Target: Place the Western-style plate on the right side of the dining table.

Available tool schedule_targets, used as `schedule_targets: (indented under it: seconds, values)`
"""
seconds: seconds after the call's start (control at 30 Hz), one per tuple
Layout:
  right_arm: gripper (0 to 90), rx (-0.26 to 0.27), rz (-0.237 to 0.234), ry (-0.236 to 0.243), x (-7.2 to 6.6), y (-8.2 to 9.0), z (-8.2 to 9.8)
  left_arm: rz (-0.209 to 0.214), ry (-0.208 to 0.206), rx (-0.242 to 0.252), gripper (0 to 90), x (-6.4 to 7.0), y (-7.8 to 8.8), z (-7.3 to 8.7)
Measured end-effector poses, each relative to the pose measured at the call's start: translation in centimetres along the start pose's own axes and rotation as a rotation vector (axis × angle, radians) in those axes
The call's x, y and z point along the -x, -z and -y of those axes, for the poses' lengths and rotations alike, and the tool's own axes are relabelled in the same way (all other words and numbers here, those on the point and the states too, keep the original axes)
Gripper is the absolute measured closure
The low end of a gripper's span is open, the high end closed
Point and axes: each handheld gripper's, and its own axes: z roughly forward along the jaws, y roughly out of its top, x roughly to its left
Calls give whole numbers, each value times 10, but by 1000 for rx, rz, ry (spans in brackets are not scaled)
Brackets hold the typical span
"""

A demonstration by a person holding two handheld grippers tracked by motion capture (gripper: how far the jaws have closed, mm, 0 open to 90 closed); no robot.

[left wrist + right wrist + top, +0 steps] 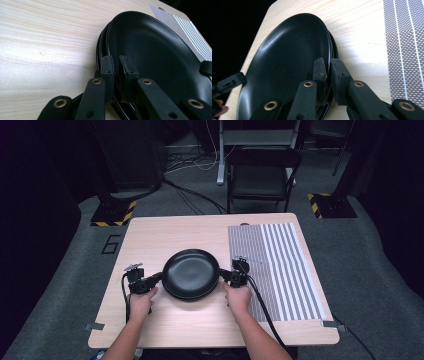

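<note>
A stack of black plates lies on the wooden table, a little left of the middle. My left gripper is shut on the stack's left rim, and my right gripper is shut on its right rim. In the left gripper view the jaws pinch the rim of the top plate, with lower rims showing beside them. The right gripper view shows the same grip on the plate. How many rims sit between the pads I cannot tell.
A grey-and-white striped mat covers the right part of the table, just right of the plates. A black folding chair stands beyond the far edge, with cables on the floor. Bare wood lies in front of and behind the plates.
</note>
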Motion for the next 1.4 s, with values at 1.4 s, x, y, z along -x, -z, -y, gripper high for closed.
schedule_targets:
  seconds: [1.4]
  values:
    - [791, 9, -7, -85, 2, 7, 10, 35, 96, -48, 802, 7, -17, 1]
